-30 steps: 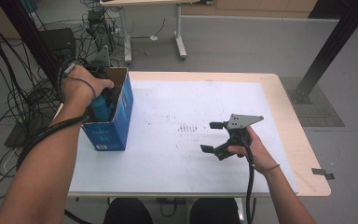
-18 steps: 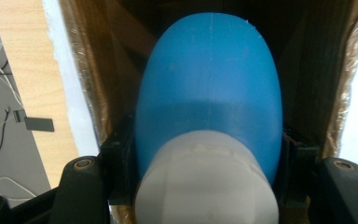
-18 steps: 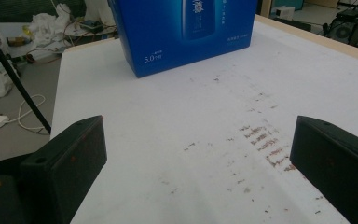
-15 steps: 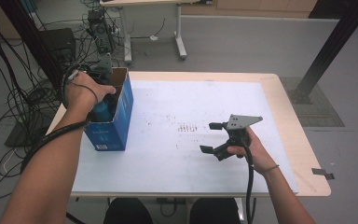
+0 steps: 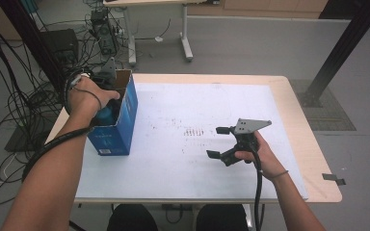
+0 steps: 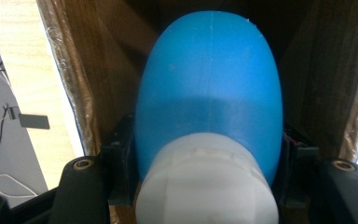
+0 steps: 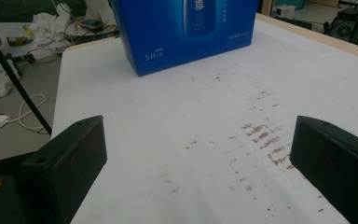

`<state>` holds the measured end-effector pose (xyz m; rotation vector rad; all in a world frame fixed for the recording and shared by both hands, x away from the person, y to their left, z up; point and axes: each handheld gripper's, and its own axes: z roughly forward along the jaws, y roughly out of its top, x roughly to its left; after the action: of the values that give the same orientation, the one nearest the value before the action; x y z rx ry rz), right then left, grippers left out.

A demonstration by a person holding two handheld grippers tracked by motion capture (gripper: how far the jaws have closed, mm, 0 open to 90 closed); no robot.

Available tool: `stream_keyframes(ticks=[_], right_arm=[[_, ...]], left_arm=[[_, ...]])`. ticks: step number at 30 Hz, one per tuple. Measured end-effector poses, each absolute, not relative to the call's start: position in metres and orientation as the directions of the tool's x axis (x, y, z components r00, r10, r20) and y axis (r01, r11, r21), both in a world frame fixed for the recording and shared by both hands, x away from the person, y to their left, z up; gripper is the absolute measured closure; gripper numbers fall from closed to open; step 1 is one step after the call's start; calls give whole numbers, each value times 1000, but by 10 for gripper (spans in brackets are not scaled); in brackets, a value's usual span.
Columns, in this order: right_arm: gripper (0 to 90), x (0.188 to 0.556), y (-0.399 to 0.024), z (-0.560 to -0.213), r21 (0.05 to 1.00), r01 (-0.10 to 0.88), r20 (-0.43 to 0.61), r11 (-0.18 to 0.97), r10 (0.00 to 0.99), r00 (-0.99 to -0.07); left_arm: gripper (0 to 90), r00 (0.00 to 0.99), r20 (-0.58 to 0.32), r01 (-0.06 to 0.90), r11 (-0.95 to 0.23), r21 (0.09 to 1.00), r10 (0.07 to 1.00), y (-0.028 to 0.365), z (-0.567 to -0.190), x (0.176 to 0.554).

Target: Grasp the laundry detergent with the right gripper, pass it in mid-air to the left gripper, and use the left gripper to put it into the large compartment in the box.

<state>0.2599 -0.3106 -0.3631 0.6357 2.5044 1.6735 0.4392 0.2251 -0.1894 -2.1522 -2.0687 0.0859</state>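
High view: a blue cardboard box with an open top (image 5: 118, 120) is seen standing on the white-covered wooden counter (image 5: 197, 110) near its left edge; the left hand (image 5: 87, 96) is reached down into the box opening, and the left gripper (image 5: 107, 103) is largely hidden inside it, with a patch of blue visible at the opening beside the hand; a dark cable is trailed along the left forearm. Left gripper view: a smooth blue plastic bottle with a white ribbed cap (image 6: 209, 107) is shown pinched between the two black jaws, which are pressed against its sides just above the cap; the bottle is surrounded by the brown inner walls of the box, so it is placed inside the box, cap end toward the camera. On the right side of the counter, well apart from the box, the right gripper (image 5: 219, 142) is held low over the stained white surface by the right hand (image 5: 260, 154); its grey three-cornered plate (image 5: 251, 125) is seen on top. Right gripper view: the jaws are spread wide with nothing between them; the printed blue side of the box is seen ahead across faint brown stains (image 7: 261, 135).
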Motion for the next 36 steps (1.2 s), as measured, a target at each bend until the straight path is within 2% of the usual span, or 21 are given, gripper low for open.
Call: stream_keyframes(ticks=[36], right_arm=[[37,260,-313,-363,897,303,172,323,376,-911]], left_arm=[[379,38,53,987,-29,-157,998,230,-190,442]])
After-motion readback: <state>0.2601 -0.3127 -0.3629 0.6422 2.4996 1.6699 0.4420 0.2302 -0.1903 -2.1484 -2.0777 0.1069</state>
